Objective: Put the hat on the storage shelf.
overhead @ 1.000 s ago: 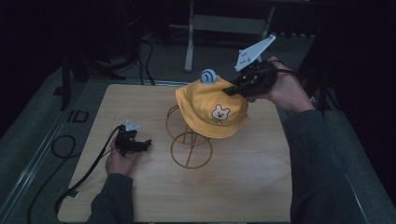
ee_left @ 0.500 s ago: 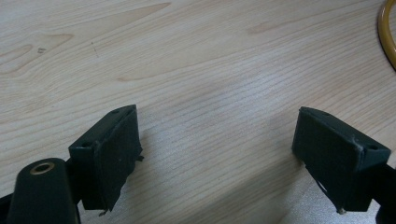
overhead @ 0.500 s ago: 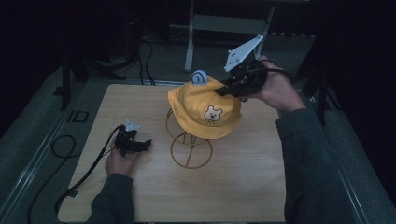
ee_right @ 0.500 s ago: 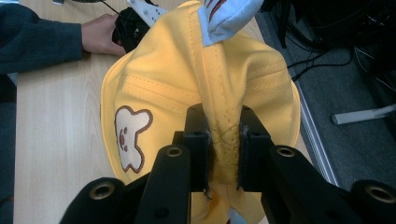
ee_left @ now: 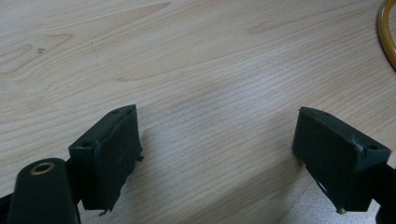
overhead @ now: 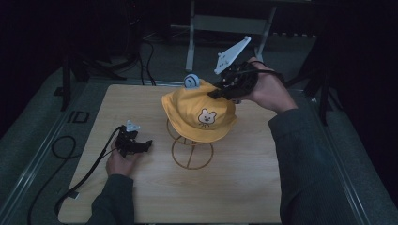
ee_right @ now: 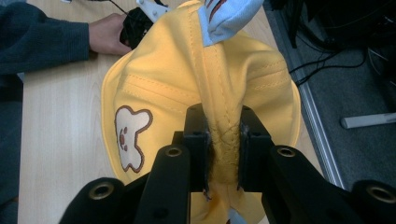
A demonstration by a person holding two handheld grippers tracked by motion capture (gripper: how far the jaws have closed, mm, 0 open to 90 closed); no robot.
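A yellow bucket hat with a bear patch and a pale blue ear hangs over a gold wire stand at the table's middle. My right gripper is shut on a fold of the hat's crown, pinching the fabric between both pads, at the hat's far right side. My left gripper rests low on the wooden table at the left, jaws wide open over bare wood, with nothing between them. The stand's ring curves in at the upper right corner of the left gripper view.
A black cable trails from the left gripper off the table's left edge. Grey floor and metal rails surround the table. A stand's legs rise behind the far edge. The person's left hand lies on the wood.
The right gripper has carried the hat leftward and down over the wire stand, so the hat now covers the stand's top. The left gripper has stayed in place.
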